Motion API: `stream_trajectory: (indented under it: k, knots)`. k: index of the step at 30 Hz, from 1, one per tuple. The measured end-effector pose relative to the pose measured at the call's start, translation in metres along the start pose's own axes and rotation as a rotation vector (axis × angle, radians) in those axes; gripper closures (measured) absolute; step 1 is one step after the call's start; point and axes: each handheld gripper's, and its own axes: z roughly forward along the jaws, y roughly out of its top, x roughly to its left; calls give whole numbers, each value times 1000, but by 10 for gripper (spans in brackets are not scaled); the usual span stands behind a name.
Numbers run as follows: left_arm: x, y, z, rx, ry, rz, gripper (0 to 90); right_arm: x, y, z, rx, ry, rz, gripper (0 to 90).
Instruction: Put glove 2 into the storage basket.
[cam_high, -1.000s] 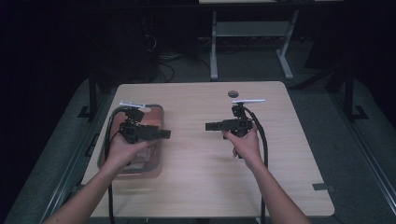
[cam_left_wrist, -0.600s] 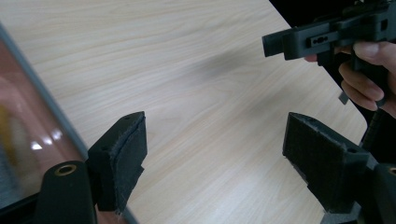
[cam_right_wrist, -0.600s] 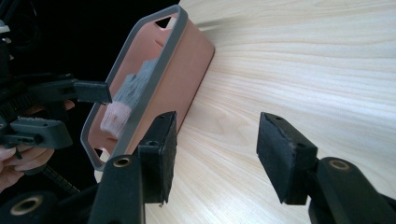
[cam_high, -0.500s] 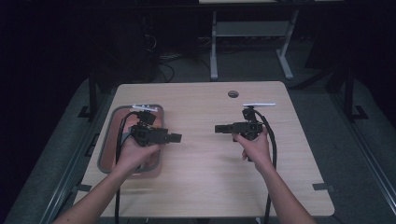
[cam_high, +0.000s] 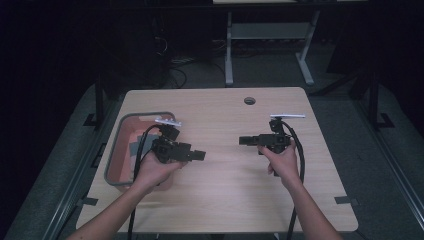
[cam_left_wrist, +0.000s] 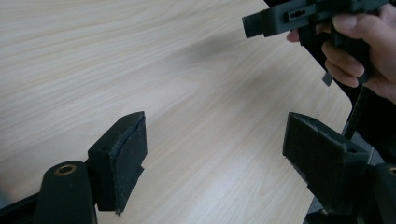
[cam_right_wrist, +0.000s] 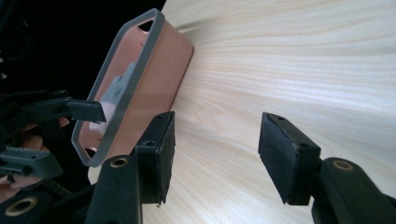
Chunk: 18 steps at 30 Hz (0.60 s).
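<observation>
A dim lab: bare wooden table (cam_high: 220, 200), trailing floor cables (cam_high: 175, 67), metal desk frame (cam_high: 270, 47) behind.

Both hands have drawn back toward the person's edge of the bench and sunk a little. The left gripper (cam_high: 199, 155) has come off the pink tub (cam_high: 118, 165) and now hangs just beside its rim, over bare wood. The right gripper (cam_high: 243, 141) has slid outward, its jaws have just been opening, and nothing lies between its fingers (cam_right_wrist: 286, 158).

The high view is dim: the room behind is almost black, and only the bench (cam_high: 225, 200) is evenly lit from overhead. In both gripper views the wood glares pale, and the near black pads (cam_left_wrist: 122, 154) are soft and out of focus.
</observation>
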Motion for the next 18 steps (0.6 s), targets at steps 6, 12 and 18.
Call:
stream_trajectory:
  k: [6,12,18]
  knots:
    - [-8,-2,12,9,-21,19,218,-5,-2,-10,-23,-5,15,445]
    - [-16,-4,24,24,-35,38,220,-15,-7,-17,-27,-14,31,439]
    - [-23,-7,38,30,-41,55,220,-25,-12,-22,-29,-28,47,431]
